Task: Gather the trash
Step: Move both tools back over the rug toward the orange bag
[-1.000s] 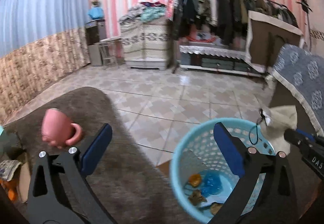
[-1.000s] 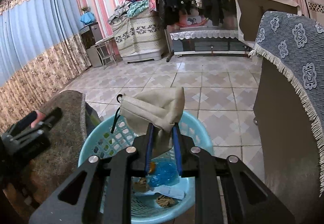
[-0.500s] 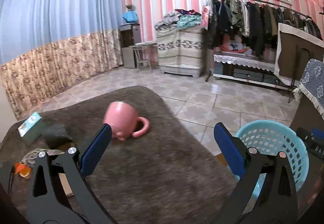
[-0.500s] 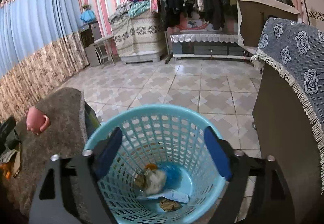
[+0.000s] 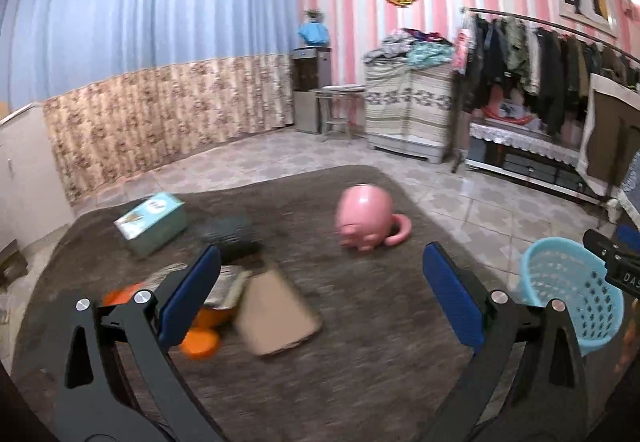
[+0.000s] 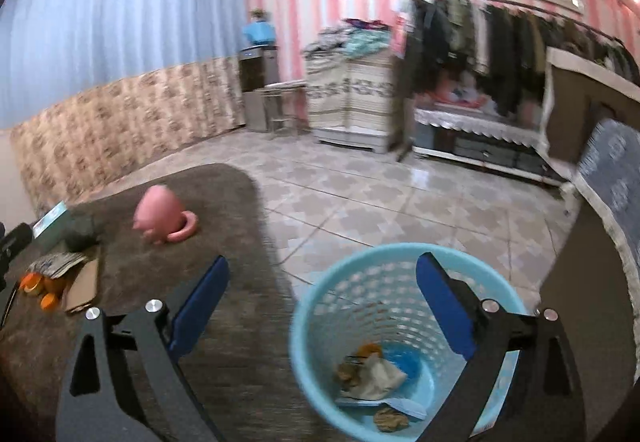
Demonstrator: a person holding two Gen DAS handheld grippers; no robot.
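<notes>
My left gripper (image 5: 320,298) is open and empty above the brown rug (image 5: 360,354). Before it lie a brown cardboard piece (image 5: 276,314), orange scraps (image 5: 200,342), a printed wrapper (image 5: 228,282), a dark crumpled lump (image 5: 232,232), a teal box (image 5: 150,218) and a pink mug (image 5: 366,218) on its side. My right gripper (image 6: 320,306) is open and empty over the blue basket (image 6: 332,322), which holds a beige cloth (image 6: 380,374) and other scraps. The basket also shows in the left wrist view (image 5: 560,282).
Tiled floor (image 6: 380,198) lies beyond the rug. A cabinet with a grey patterned cover (image 6: 612,178) stands right of the basket. A clothes rack (image 5: 540,54), a covered chest (image 5: 408,110) and curtains (image 5: 140,42) line the walls.
My right gripper opened and dropped the beige cloth into the basket, then swung left. My left gripper swung left from the basket to over the rug's trash.
</notes>
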